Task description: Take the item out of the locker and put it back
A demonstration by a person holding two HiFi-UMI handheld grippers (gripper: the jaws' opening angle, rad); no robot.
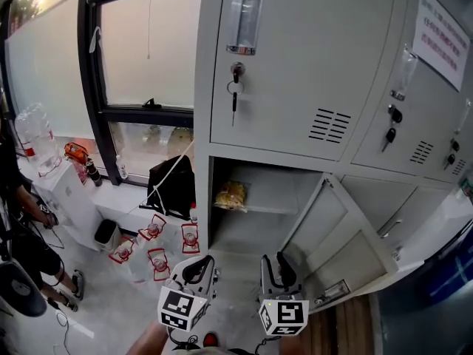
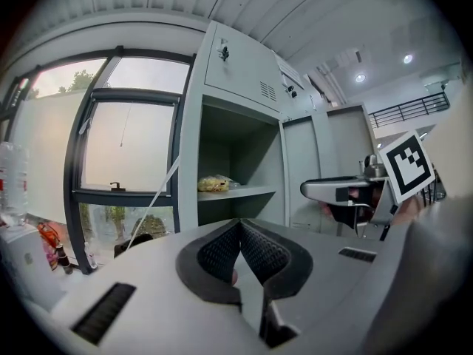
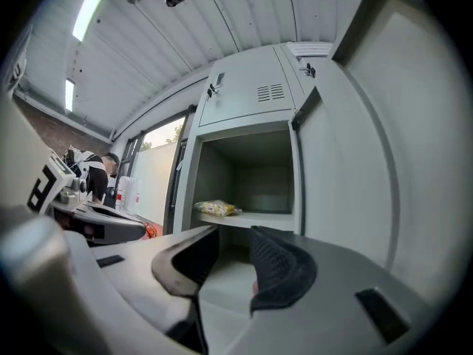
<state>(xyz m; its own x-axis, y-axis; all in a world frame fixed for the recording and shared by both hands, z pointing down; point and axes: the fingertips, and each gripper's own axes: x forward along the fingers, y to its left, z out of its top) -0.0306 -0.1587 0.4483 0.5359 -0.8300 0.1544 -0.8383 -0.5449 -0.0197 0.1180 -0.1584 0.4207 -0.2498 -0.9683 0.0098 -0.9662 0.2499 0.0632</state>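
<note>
Open locker (image 1: 255,220) compartment, door (image 1: 346,246) swung to the right. The yellow packet (image 1: 231,195) lies flat on the inner shelf (image 1: 273,207), at its left front, long axis across the opening. Left gripper (image 1: 196,268) jaws are pressed together, empty. Right gripper (image 1: 279,266) jaws stand narrowly apart, holding nothing. Both hover outside the locker.

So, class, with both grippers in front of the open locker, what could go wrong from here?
1. The yellow bag lies near the shelf's front edge; a nudge could tip it off.
2. The open door hangs close beside the right gripper and could be bumped.
3. The left gripper's fingers are together, so it can't grasp until they open.
</note>
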